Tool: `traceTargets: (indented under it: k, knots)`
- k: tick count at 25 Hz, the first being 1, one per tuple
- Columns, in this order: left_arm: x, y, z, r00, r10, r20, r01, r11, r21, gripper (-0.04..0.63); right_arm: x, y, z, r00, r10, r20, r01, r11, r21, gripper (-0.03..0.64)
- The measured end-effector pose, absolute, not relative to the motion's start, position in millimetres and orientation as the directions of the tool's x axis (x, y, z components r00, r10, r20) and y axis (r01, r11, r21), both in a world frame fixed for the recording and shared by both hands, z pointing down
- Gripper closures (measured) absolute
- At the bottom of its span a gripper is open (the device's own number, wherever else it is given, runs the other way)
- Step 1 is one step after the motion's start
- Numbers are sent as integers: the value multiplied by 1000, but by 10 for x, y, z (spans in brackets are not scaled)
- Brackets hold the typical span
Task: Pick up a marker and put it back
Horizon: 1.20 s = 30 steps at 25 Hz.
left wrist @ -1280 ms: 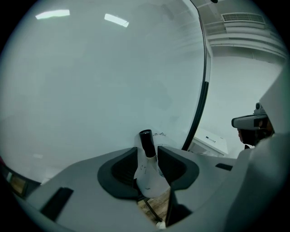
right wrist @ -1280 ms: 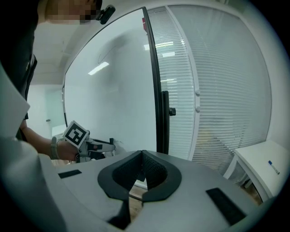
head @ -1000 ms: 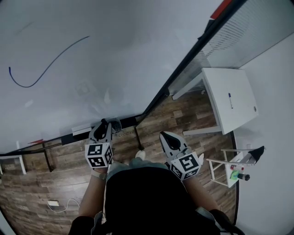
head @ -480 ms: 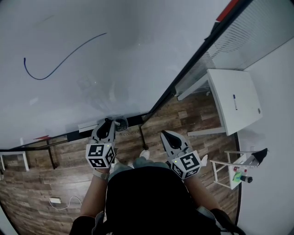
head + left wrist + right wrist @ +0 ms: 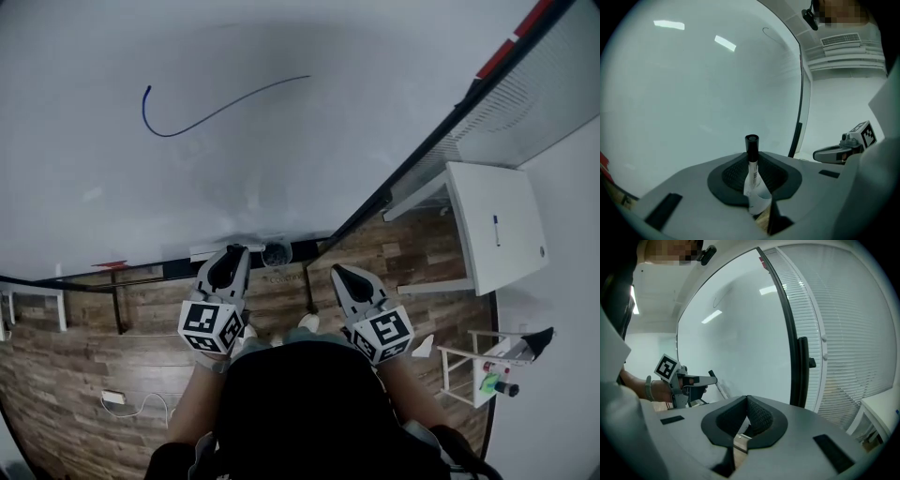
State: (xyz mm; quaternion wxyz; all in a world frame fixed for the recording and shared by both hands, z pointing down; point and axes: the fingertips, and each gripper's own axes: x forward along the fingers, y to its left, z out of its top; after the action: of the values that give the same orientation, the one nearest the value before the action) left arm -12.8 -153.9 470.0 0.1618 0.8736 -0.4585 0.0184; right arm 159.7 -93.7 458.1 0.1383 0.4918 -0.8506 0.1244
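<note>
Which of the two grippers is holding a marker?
The left gripper: its jaws have just been closing and clamp a black-capped marker. The right gripper has its jaws together, nothing between them.

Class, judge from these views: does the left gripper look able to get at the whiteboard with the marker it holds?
Probably yes. The left gripper, its jaws having just been closing on the marker, faces the whiteboard with nothing between them; the right gripper sits off to the side.
</note>
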Motion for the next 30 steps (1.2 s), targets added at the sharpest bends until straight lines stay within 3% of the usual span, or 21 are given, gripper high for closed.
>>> traceTargets:
  k: [16, 30]
  knots:
    - [-1368, -1264, 4633, 400, -888, 225, -911, -359, 202, 520, 641, -1123, 4609, -617, -708, 344, -775, 622, -110, 588]
    - [-1850, -964, 4829, 342, -891, 299, -937, -298, 183, 520, 94, -1129, 4687, -698, -625, 351, -694, 710, -115, 588]
